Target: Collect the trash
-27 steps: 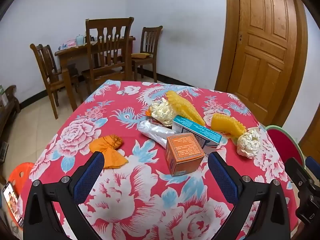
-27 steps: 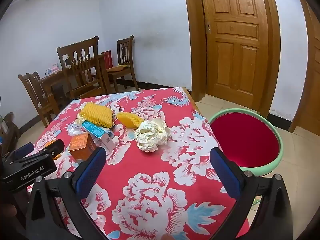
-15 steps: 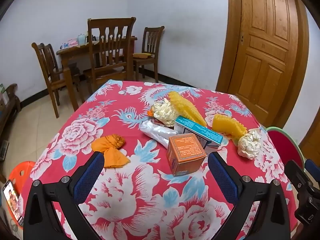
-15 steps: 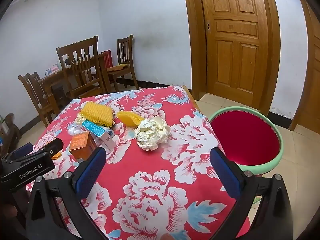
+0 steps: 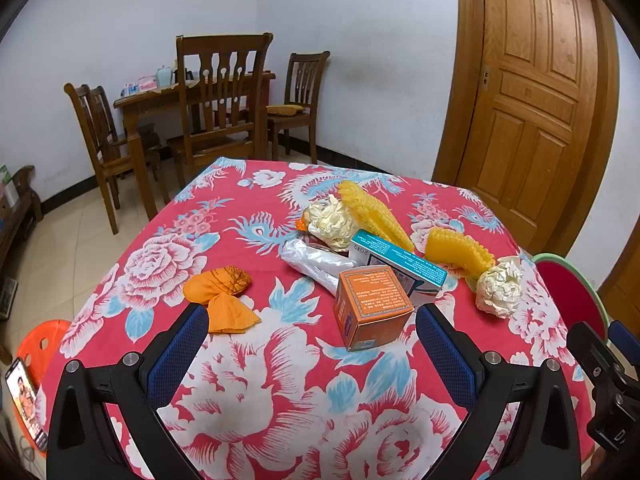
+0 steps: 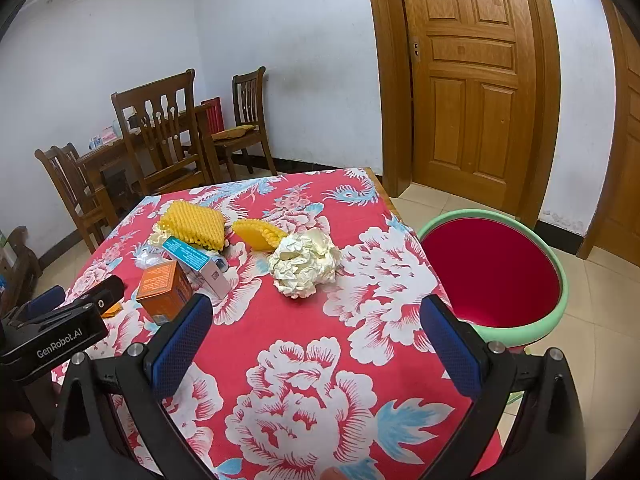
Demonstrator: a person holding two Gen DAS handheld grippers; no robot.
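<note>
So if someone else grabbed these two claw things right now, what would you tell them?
Left gripper: open, empty, above the table.
Right gripper: open, empty, facing the paper ball.
Trash all on the table: orange box, teal box, plastic wrap, orange net, two yellow foam pieces, another paper ball.
Red bin sits beside the table, on the right gripper's side.
Done: nothing collected. Left: everything.

White walls (image 5: 380, 40), wooden door (image 5: 536, 100), dining chairs (image 5: 220, 100)
</note>
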